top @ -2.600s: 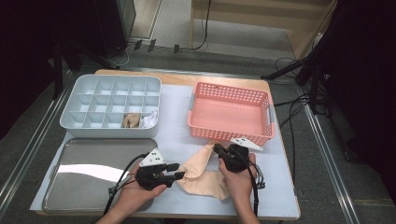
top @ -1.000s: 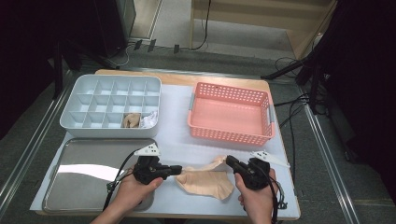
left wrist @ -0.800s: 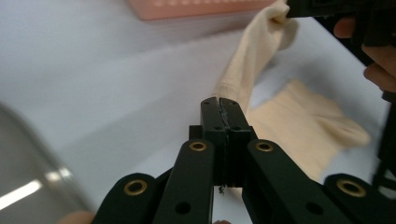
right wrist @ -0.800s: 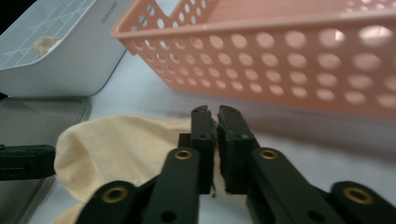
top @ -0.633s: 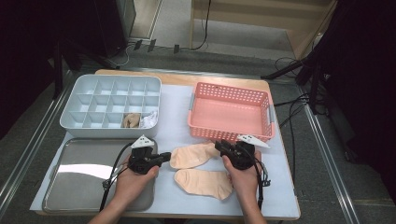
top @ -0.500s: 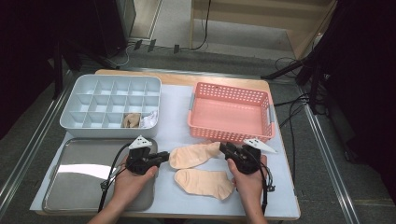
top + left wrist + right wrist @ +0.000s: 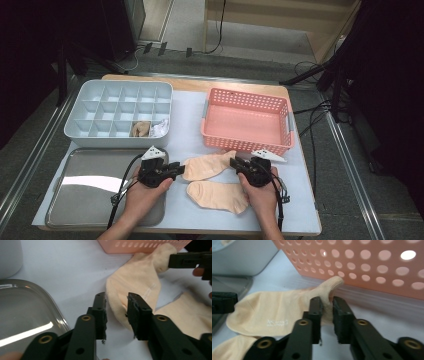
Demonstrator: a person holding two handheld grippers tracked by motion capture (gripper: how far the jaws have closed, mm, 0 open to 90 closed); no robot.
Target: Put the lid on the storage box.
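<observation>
1. Since a second ago the bunched socks lie apart: the upper sock (image 7: pixel 209 165) now stretches flat just before the pink basket (image 7: pixel 247 120), and the lower sock (image 7: pixel 220 195) is beside it.
2. My right gripper (image 7: pixel 327 305) has been closing and pinches the upper sock's end.
3. My left gripper (image 7: pixel 117 305) has been opening; its jaws stand apart around the sock's other end.
4. The grey divided box (image 7: pixel 90 114) holds two small bundles in its front row.

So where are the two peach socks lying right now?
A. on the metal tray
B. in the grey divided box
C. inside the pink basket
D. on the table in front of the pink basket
D: both peach socks, the upper sock and the lower sock, lie flat on the table just in front of the pink basket, between the two hand-held grippers.
</observation>
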